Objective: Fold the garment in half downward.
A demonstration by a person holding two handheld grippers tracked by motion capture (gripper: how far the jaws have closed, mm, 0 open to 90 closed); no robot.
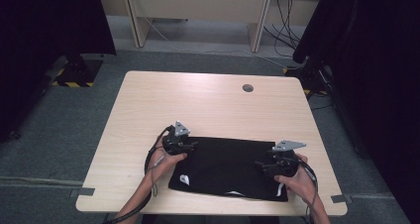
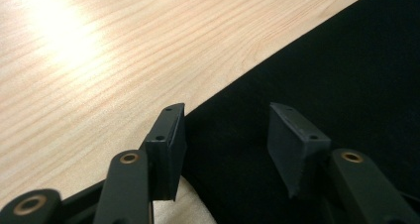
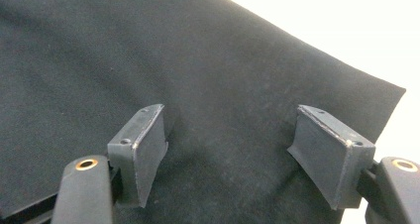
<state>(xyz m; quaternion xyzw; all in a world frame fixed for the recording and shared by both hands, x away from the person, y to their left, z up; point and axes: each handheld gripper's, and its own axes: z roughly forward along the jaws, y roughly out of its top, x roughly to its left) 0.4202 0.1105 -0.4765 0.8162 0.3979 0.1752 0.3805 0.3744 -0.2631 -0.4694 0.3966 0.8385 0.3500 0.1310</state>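
A black cloth [image 1: 225, 167] lies flat and folded on the near half of the wooden table [image 1: 208, 102], with small white marks near its front edge. My left gripper [image 1: 190, 145] hovers at the cloth's far left corner, open, its jaws straddling the cloth's edge [image 2: 233, 85] with nothing between them [image 2: 225, 137]. My right gripper [image 1: 261, 165] is over the cloth's right side, open wide above the black fabric [image 3: 198, 75], close to its far right corner [image 3: 396, 91]. A hand holds each gripper from below.
A round grey cable grommet [image 1: 247, 88] sits in the table's far right part. Dark curtains [image 1: 376, 60] flank both sides. A wooden desk frame [image 1: 198, 11] and hanging cables [image 1: 285, 21] stand beyond the table on grey carpet.
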